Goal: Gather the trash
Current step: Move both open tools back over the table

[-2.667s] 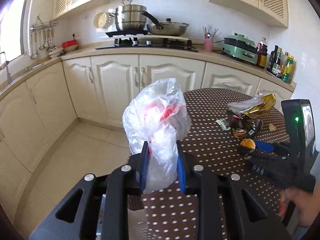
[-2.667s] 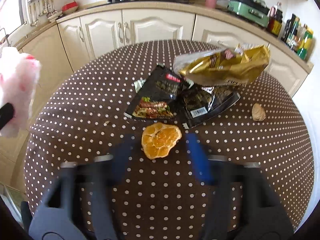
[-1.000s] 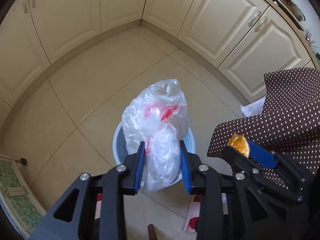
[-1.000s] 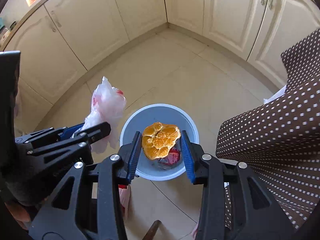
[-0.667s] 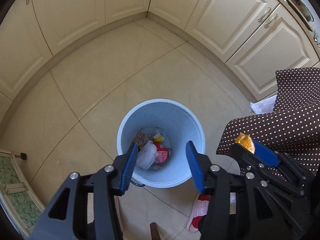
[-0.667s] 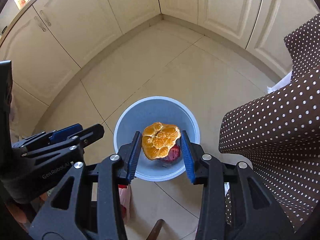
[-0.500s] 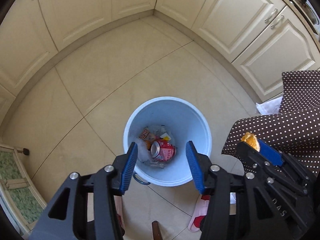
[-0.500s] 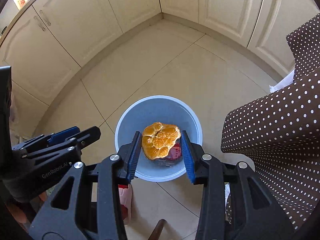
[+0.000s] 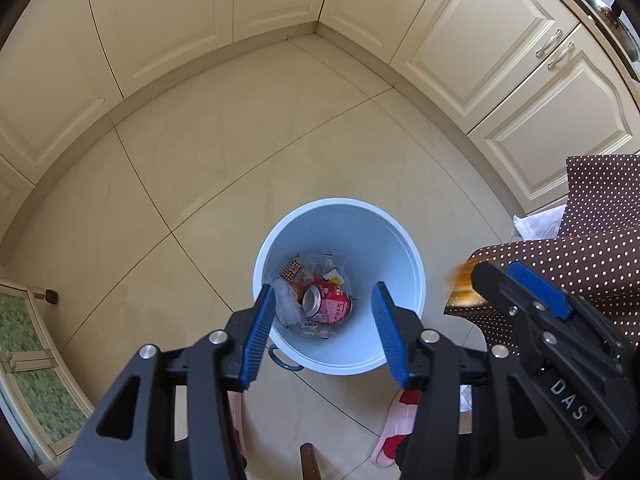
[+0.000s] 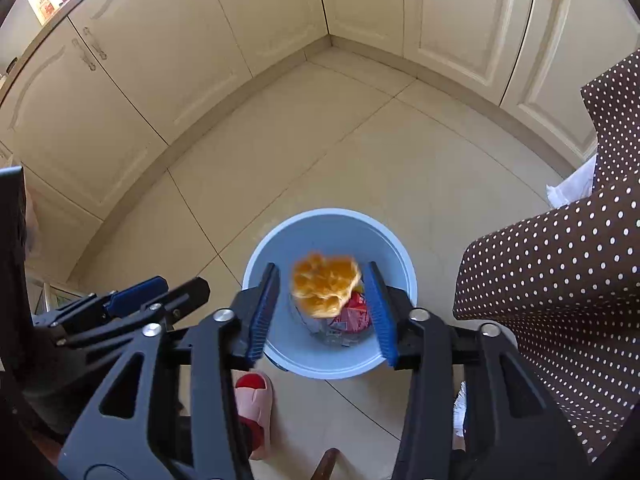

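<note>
My right gripper (image 10: 324, 312) points down over the blue bin (image 10: 394, 268) on the floor. Its jaws are opening, and the orange peel (image 10: 325, 290) sits between them, blurry and loose. A gap shows beside the left pad, so the pads are not pressing it now. In my left camera the same peel (image 9: 460, 284) is just a smudge by the right gripper's tip.

My left gripper (image 9: 324, 320) also hangs over the bin (image 9: 400, 252), open, with nothing between its jaws. Deep in the bin lie a red can (image 9: 328, 304), a white plastic bag (image 9: 286, 304) just left of it, and some small wrappers (too small to tell what).

The brown dotted tablecloth (image 10: 560, 280) hangs on the right, near the bin. A pink slipper (image 10: 256, 408) lies on the near floor.
</note>
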A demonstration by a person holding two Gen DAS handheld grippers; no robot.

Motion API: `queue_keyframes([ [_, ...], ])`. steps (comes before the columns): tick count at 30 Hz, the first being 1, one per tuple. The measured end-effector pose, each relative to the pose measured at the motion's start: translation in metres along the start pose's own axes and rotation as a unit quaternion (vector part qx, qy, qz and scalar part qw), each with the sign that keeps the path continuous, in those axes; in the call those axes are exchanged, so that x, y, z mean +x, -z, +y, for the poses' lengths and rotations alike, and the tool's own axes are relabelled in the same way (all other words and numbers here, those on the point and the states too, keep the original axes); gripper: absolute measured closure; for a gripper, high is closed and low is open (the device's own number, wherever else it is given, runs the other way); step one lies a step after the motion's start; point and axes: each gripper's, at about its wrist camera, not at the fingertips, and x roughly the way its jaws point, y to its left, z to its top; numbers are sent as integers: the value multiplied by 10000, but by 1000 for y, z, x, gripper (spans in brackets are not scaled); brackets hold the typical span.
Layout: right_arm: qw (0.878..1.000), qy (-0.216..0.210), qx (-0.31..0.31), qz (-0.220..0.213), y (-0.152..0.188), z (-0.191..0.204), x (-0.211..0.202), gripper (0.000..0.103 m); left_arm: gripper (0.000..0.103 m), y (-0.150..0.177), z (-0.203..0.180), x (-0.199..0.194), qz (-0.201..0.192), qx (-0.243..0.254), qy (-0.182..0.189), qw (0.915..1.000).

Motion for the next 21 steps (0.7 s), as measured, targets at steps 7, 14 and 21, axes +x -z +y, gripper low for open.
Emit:
queue_keyframes([
  [7,10000,48,-33,-51,-1,1,-7,56,54,-1,2,-4,-35,-3,30,10000],
  [14,9997,116,-58,-198,-1,-2,-37,56,54,3,-5,-32,-354,-9,67,9994],
  [21,9958,204,-128,-882,-2,-16,-127,56,54,19,-44,-105,-1013,292,286,9940],
])
